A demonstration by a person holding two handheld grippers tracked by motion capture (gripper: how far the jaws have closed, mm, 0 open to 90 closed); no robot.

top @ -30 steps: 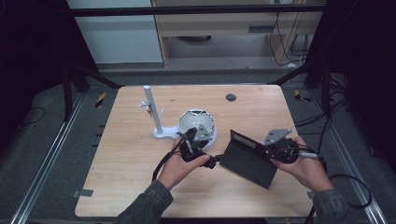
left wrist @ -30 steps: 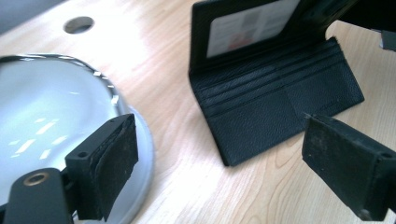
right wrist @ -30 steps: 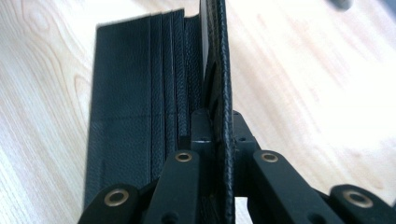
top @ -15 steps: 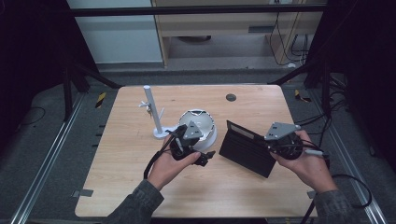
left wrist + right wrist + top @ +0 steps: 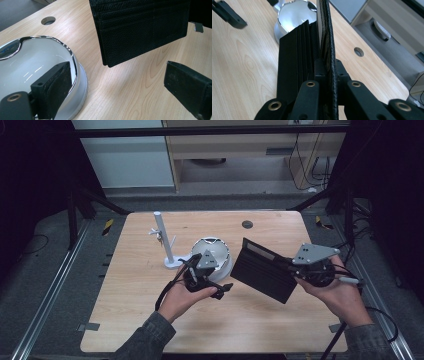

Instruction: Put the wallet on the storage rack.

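Observation:
A black bifold wallet (image 5: 264, 270) hangs open above the wooden table (image 5: 135, 285), its card slots showing. My right gripper (image 5: 291, 268) is shut on one flap of it at the right; in the right gripper view the jaws pinch the stitched edge of the wallet (image 5: 327, 37) while the slotted half (image 5: 294, 57) falls to the left. My left gripper (image 5: 220, 277) stands open with nothing between its jaws, just left of the wallet and beside a white bowl (image 5: 215, 251). From the left gripper (image 5: 120, 75), the wallet (image 5: 142, 27) floats ahead of the jaws.
The white bowl (image 5: 30, 65) has a chrome rim and sits mid-table. A white post on a round base (image 5: 163, 238) stands to its left. A round hole (image 5: 247, 224) pierces the table's far side. A shelf unit stands beyond the table.
My right gripper has risen with the wallet, which now hangs higher off the table. The left gripper has hardly moved.

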